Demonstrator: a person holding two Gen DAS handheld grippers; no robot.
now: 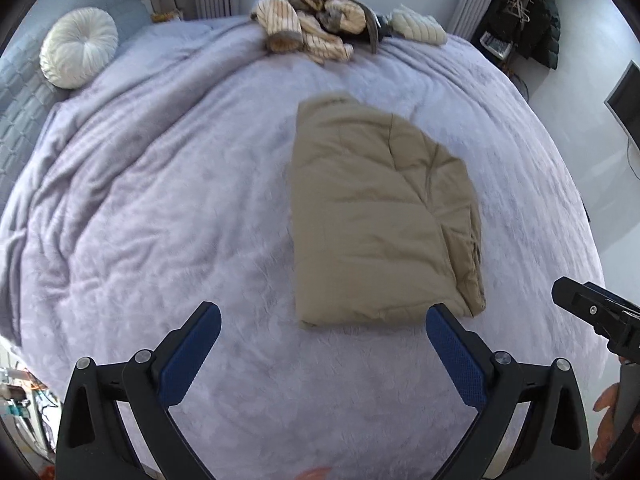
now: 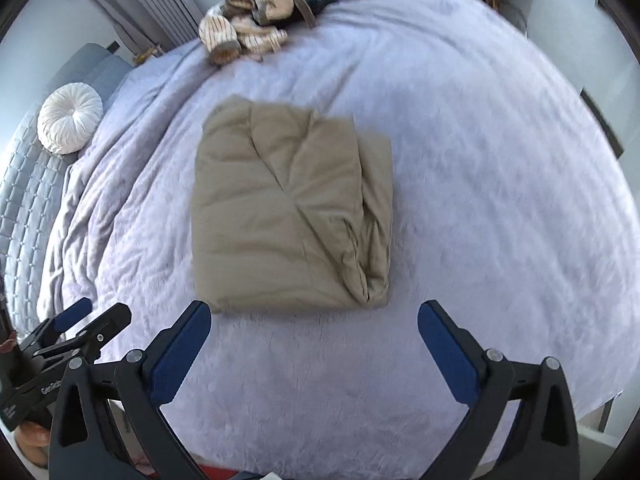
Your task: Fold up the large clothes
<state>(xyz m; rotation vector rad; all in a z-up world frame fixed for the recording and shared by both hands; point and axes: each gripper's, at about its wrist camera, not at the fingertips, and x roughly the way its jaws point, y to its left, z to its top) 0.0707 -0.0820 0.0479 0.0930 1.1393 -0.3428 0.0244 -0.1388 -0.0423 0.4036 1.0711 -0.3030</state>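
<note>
Tongs both spread, empty: left gripper point(image 1: 322, 322), right gripper point(image 2: 314, 316). Tan garment point(image 2: 288, 208) looks folded; its three-o'clock layers may spring apart.

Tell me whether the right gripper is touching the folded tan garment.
Apart. The right wrist view shows the right gripper with jaws wide open above the bedspread, lavender cover visible between its fingertips and the folded tan garment.
</note>
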